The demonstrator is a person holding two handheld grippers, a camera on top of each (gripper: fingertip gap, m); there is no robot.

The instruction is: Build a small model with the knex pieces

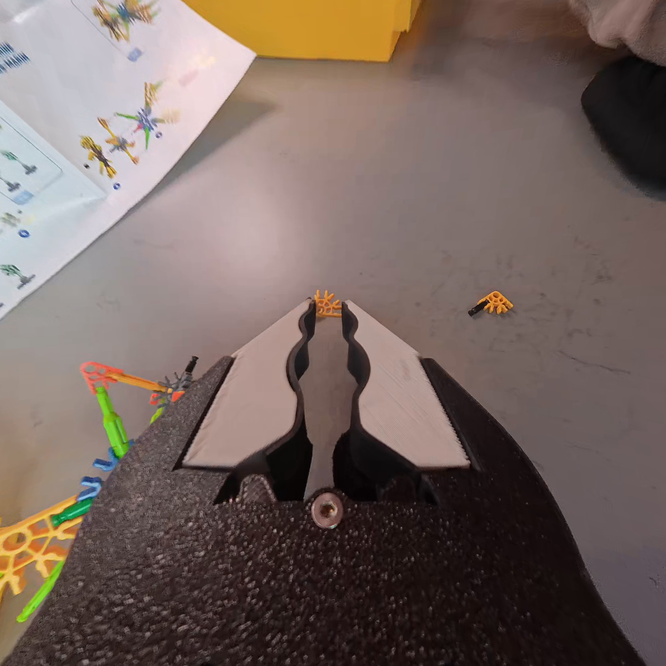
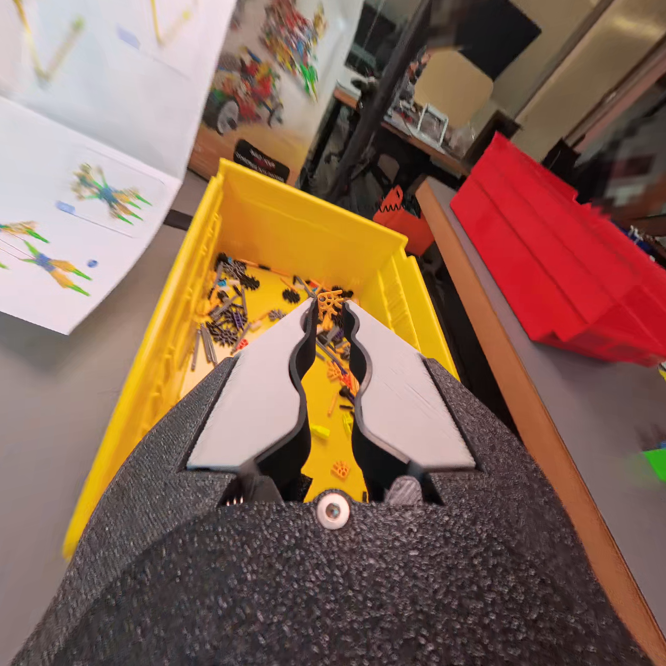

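L gripper (image 1: 327, 305) jaws grip yellow connector (image 1: 326, 306) over table; R gripper (image 2: 328, 306) jaws grip orange connector (image 2: 328, 302) above yellow bin (image 2: 302, 223).

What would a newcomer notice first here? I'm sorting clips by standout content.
Each gripper pinches a small yellow connector at its tips: the left gripper over bare grey table, the right gripper above a yellow bin strewn with building pieces. A colourful half-built model lies left of the left gripper.

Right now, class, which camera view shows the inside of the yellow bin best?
The right wrist view: it looks down into the yellow bin at loose building pieces on its floor. The left wrist view shows only an outer corner.
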